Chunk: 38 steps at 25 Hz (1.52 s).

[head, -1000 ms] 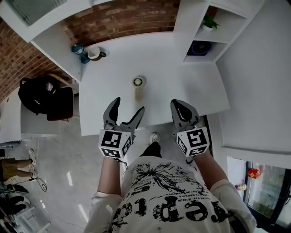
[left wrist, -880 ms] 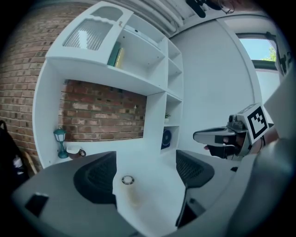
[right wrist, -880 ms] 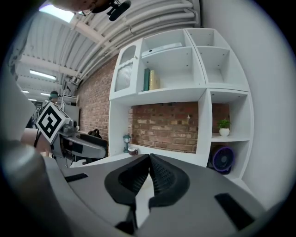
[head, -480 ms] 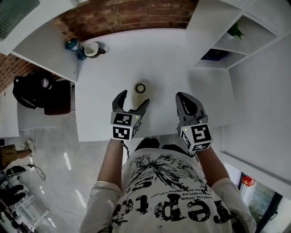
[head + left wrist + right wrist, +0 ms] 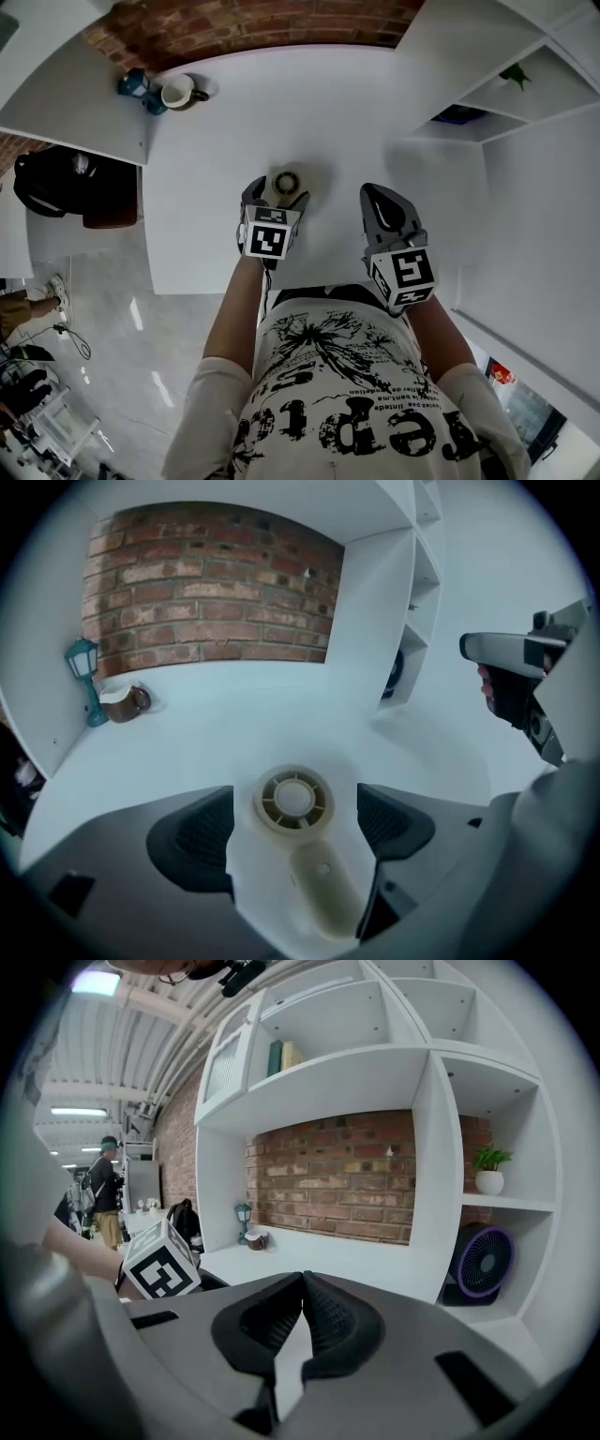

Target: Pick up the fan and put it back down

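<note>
Left gripper [image 5: 276, 194] spread around the fan [image 5: 294, 802], pads clear; right gripper [image 5: 302, 1288] at 3 o'clock, pressed together, empty

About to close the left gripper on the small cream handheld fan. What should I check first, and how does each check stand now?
1. Left gripper jaws apart: ok.
2. Small cream handheld fan between the jaws: ok, its round head sits between the pads.
3. Pads touching the fan: not ok, a gap shows on each side.
4. Fan lying flat on the white table: ok.
5. Right gripper out of the way: ok, shut, empty, off to the side.
6. Pads low enough to catch the fan: cannot tell.
</note>
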Available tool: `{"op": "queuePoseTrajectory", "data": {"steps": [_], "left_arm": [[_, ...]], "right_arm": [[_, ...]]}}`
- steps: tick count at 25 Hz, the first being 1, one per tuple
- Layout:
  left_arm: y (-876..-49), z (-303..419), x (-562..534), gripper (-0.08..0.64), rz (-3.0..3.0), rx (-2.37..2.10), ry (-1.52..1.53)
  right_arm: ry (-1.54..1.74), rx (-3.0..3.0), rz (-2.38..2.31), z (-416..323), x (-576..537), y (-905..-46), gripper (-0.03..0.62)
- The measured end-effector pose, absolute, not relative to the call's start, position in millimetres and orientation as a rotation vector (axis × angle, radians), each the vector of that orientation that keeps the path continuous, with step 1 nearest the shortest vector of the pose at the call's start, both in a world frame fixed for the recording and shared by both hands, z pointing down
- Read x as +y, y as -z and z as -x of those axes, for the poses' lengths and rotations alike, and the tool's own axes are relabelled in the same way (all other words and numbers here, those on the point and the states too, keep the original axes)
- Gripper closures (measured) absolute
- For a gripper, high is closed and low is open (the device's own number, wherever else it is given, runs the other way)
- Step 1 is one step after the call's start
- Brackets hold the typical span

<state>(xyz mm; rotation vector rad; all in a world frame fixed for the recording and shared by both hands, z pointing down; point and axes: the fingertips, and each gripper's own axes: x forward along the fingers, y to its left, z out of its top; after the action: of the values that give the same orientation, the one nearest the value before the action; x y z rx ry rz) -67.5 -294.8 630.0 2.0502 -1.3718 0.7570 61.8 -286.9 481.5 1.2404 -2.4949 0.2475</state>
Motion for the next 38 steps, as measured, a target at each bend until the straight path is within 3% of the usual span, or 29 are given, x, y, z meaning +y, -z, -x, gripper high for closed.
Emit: {"op": "queuePoseTrajectory", "data": {"steps": [9, 22, 38], "left_arm": [[-674, 62, -315, 0.166, -1.949, -1.337, -0.811], [-675, 65, -313, 0.169, -1.963, -1.394, -0.859], [-525, 57, -296, 0.170, -2.267, -1.598, -0.622]], "right_arm": [[-0.313, -2.452, -1.238, -70, -303, -505, 0.577], [-0.327, -2.433, -1.251, -83, -299, -506, 0.577], [-0.219, -2.543, -1.293, -91, -277, -444, 0.577]]}}
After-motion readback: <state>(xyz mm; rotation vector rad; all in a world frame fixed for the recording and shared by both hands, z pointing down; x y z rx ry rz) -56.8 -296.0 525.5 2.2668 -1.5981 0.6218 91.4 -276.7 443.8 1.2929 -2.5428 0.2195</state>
